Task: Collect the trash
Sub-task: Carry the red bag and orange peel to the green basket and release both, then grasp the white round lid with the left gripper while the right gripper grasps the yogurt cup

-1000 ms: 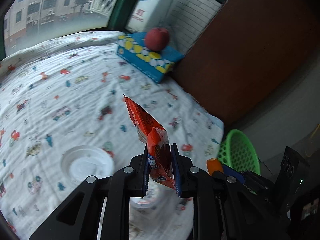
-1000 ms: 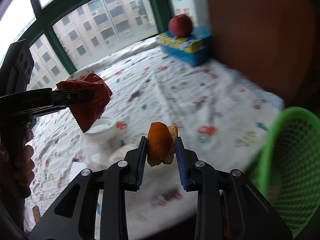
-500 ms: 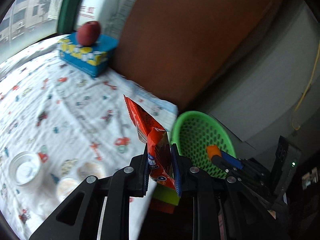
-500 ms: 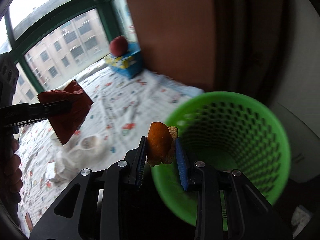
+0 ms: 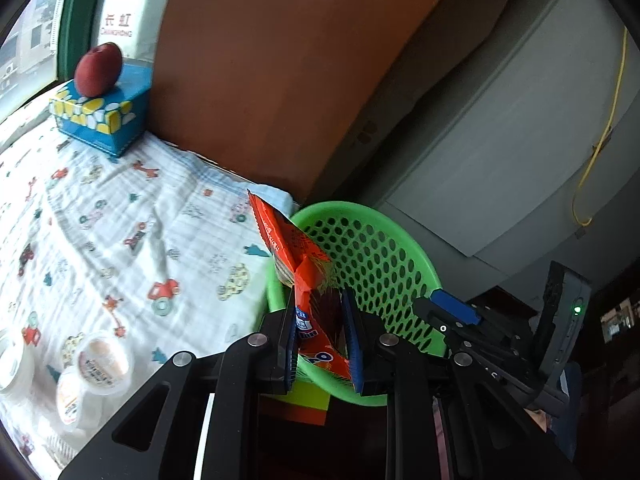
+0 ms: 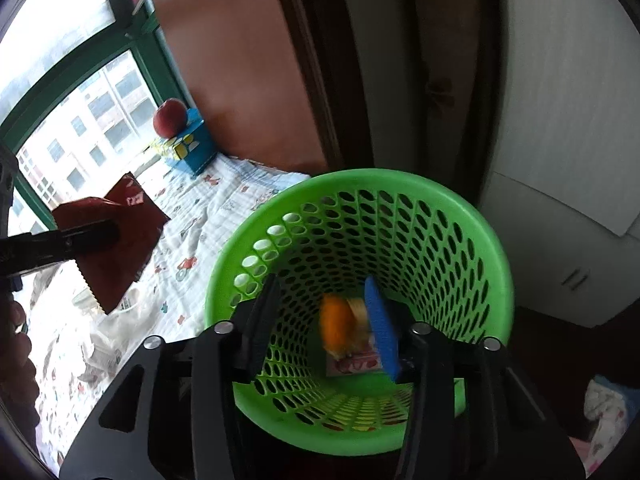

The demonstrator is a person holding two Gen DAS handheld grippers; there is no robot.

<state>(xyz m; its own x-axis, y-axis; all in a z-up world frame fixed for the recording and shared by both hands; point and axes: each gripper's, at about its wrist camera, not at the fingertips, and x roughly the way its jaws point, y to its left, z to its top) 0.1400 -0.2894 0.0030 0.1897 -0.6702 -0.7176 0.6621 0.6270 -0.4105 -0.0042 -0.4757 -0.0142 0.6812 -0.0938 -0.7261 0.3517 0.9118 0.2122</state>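
Note:
My left gripper is shut on an orange-red snack wrapper and holds it at the near rim of the green mesh basket. My right gripper is open over the mouth of the green basket. An orange peel is blurred between its fingers, loose by the blue pad. A pink-and-white wrapper lies on the basket floor. The left gripper and its red wrapper show at the left of the right wrist view.
The bed with a cartoon-print sheet lies left of the basket. Small plastic cups sit on it. A blue tissue box with a red apple stands by the brown headboard. A grey cabinet is behind.
Both grippers swung from the bed to the basket. My right gripper opened over it and the orange peel came loose. The left gripper still holds the wrapper.

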